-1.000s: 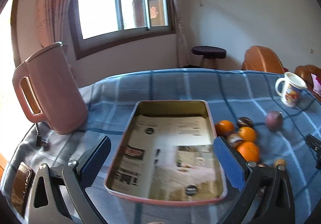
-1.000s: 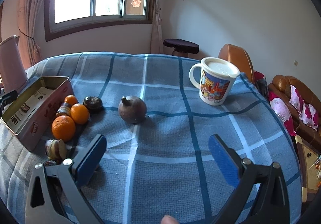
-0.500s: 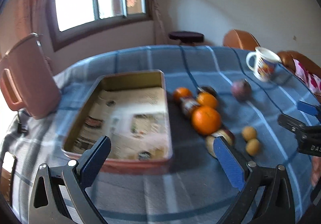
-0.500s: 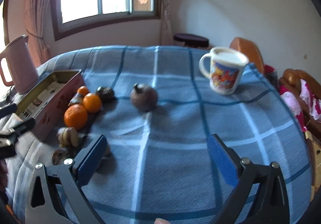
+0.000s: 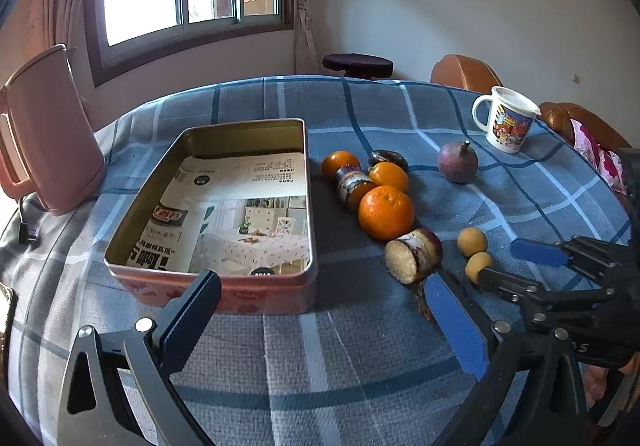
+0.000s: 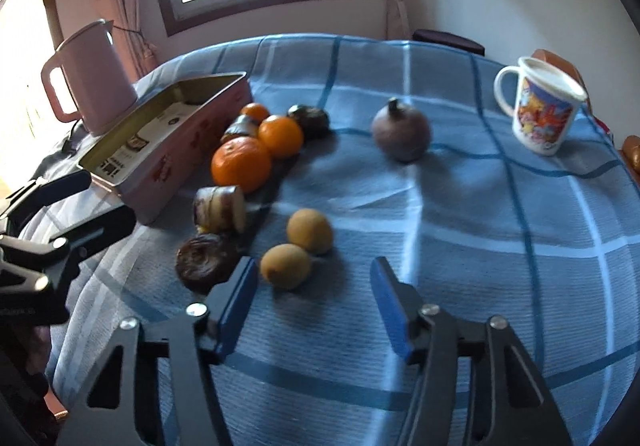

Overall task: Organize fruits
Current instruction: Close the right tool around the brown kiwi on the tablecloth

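Note:
A pink tin box (image 5: pixel 224 288) lined with printed paper stands on the blue checked tablecloth; it also shows in the right wrist view (image 6: pixel 168 166). Right of it lie three oranges, the biggest (image 5: pixel 386 212) (image 6: pixel 241 165) in front, several dark cut fruit pieces (image 5: pixel 414 255) (image 6: pixel 220 207), a purple round fruit (image 5: pixel 457 162) (image 6: pixel 401 132) and two small yellow fruits (image 5: pixel 472 241) (image 6: pixel 286 266). My left gripper (image 5: pixel 320 322) is open and empty, in front of the box. My right gripper (image 6: pixel 314 304) is open and empty, just short of the near yellow fruit.
A pink kettle (image 5: pixel 44 134) (image 6: pixel 94 78) stands left of the box. A printed white mug (image 5: pixel 506 120) (image 6: pixel 542 106) stands at the far right. A dark stool (image 5: pixel 357 64) and brown chairs (image 5: pixel 464 70) stand beyond the table.
My left gripper has pulled back and swung right, bringing the fruits into view. My right gripper has moved left and down toward the two yellow fruits. Both stay open.

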The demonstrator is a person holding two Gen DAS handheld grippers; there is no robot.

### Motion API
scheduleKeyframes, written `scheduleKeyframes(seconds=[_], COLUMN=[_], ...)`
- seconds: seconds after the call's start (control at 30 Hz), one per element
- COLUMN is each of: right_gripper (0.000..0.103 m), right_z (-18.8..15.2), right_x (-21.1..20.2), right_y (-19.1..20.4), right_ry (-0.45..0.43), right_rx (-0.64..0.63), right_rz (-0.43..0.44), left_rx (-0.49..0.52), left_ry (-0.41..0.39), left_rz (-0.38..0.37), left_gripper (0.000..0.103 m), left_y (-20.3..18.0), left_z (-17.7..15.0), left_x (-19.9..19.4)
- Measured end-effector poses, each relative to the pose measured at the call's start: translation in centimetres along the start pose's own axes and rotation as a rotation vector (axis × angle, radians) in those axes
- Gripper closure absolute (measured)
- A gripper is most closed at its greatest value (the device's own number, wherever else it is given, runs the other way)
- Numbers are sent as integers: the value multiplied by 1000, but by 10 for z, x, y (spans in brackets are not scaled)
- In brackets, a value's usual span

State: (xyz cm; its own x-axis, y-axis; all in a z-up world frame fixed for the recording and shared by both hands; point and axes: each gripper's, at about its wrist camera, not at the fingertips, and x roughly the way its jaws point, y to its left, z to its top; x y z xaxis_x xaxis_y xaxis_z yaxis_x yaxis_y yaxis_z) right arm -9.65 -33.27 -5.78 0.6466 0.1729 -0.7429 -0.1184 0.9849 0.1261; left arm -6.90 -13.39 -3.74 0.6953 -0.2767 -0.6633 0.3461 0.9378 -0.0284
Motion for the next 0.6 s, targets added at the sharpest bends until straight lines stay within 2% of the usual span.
scheduleKeyframes(seconds=[0.13, 0.23, 0.4, 0.6], right_gripper=[63, 73, 73, 73], right_z=[-1, -3, -4, -10], right_x=[10, 10, -1, -14], right_y=[4, 3, -4, -16], right_ry=[27, 16, -31, -77], right_rx=[2, 8, 35, 46], right_rz=[30, 67, 76, -5], left_rx=[5, 19, 41, 73], left_ry=[1, 7, 8, 23], left_rz=[-8, -10, -7, -14], left_gripper=[1, 1, 1, 1], left_y=[-3, -9, -20, -39], left_z=[-2, -3, -3, -4], left_x=[1, 2, 4, 10])
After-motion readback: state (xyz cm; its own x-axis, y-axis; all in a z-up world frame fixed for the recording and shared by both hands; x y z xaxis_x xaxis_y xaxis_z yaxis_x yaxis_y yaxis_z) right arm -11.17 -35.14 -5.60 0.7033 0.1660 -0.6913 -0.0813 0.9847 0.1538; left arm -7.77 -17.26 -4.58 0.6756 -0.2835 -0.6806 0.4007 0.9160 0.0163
